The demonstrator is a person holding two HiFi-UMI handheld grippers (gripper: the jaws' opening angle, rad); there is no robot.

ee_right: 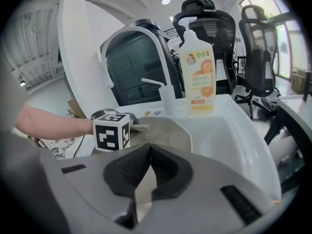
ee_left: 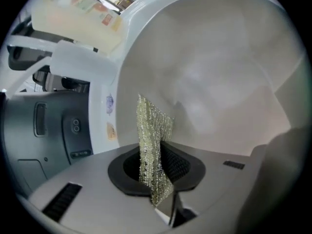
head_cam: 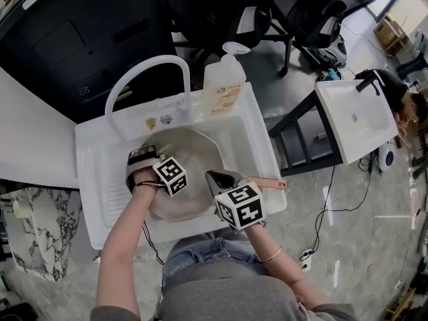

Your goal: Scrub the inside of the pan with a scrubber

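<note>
A pale round pan (head_cam: 194, 149) lies in the white sink (head_cam: 257, 139). My left gripper (head_cam: 144, 158) reaches into it from the left and is shut on a yellowish mesh scrubber (ee_left: 153, 130). In the left gripper view the scrubber stands up between the jaws, with the pan's inside (ee_left: 219, 72) filling the view beyond. My right gripper (head_cam: 215, 179) is at the pan's near right edge, beside the copper handle (head_cam: 271, 183). It is shut on the thin pan edge (ee_right: 141, 189). The right gripper view shows the left gripper (ee_right: 131, 127) and scrubber (ee_right: 139, 127) over the pan (ee_right: 165, 130).
A curved white faucet (head_cam: 144, 69) arches over the sink's back. An orange-labelled soap bottle (head_cam: 223, 85) stands on the back rim. A second white basin (head_cam: 358, 116) on a black stand is to the right. Office chairs (head_cam: 314, 12) stand behind.
</note>
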